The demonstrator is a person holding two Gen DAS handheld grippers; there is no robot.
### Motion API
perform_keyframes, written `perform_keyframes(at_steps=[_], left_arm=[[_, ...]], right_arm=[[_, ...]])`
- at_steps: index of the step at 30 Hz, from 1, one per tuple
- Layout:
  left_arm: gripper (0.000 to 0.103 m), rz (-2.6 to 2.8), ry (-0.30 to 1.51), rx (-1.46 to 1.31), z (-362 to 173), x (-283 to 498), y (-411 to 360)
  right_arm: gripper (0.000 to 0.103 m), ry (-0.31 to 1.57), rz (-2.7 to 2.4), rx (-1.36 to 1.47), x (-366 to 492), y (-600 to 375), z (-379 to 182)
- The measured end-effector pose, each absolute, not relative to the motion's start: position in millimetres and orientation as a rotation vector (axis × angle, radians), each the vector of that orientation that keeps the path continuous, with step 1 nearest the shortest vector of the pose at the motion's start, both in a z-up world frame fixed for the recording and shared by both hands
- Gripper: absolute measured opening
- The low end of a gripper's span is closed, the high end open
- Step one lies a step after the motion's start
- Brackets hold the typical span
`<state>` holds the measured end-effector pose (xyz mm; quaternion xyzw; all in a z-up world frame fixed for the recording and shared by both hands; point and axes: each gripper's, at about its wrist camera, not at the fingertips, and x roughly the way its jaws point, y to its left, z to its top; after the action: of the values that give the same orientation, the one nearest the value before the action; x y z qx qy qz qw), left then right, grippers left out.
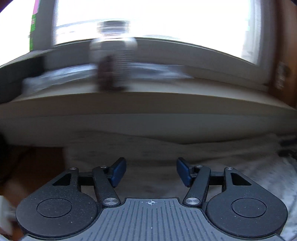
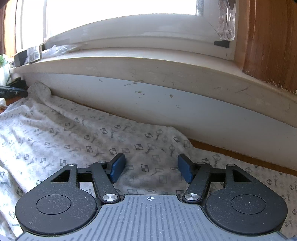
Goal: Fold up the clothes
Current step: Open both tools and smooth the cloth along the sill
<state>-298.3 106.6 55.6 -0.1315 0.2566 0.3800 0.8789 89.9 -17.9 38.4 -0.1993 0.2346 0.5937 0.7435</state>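
Patterned white garment [image 2: 74, 133] lies spread and rumpled across the lower half of the right wrist view, far edge against the wall under the windowsill [image 2: 130, 61]. No fold made yet, I judge; all folding is left. My right tongs [image 2: 150, 169] hang released above it, left tongs [image 1: 151, 171] also released, empty. Wooden tabletop [image 2: 232, 151] at right; left view blurred.

I see far: bright window [image 2: 118, 11] | below it: white sill [image 2: 148, 61] | sill, left: blurred bottle [image 1: 113, 61] | right: wood panel [image 2: 269, 40]
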Motion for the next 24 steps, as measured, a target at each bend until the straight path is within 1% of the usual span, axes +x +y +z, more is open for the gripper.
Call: perform_keyframes(at_steps=[1,3,5,7,8,12,17,18,20,24], left_arm=[[0.068,0.778,0.559,-0.254,52.4,-290.0,100.6],[0.068,0.767,0.627,-0.241,43.3,-278.3,93.5],[0.068,0.766,0.644,-0.213,38.2,-276.6,84.3],[0.068,0.755,0.65,-0.175,36.5,-278.8,75.9],[0.068,0.749,0.651,-0.161,36.5,-280.7,73.1],[0.068,0.711,0.654,-0.164,36.2,-291.2,76.6],[0.07,0.673,0.648,-0.207,38.2,-307.4,76.1],[0.07,0.666,0.649,-0.206,38.5,-308.7,74.6],[0.072,0.655,0.652,-0.198,39.5,-311.0,69.3],[0.074,0.646,0.652,-0.199,38.9,-322.8,62.0]], right_arm=[[0.064,0.51,1.3,-0.439,89.3,-17.9,38.5],[0.064,0.501,1.298,-0.444,88.0,-18.0,38.7],[0.063,0.468,1.311,-0.458,82.4,-18.4,40.1],[0.044,0.448,1.387,-0.45,73.5,-14.9,44.2],[0.03,0.452,1.42,-0.438,66.9,-8.7,47.4],[0.031,0.41,1.525,-0.446,24.2,29.7,57.6],[0.03,0.422,1.596,-0.552,-24.7,91.0,52.6],[0.033,0.434,1.599,-0.566,-30.0,100.2,50.9],[0.034,0.46,1.593,-0.571,-32.2,114.5,49.4],[0.034,0.464,1.57,-0.571,-33.8,126.5,47.9]])
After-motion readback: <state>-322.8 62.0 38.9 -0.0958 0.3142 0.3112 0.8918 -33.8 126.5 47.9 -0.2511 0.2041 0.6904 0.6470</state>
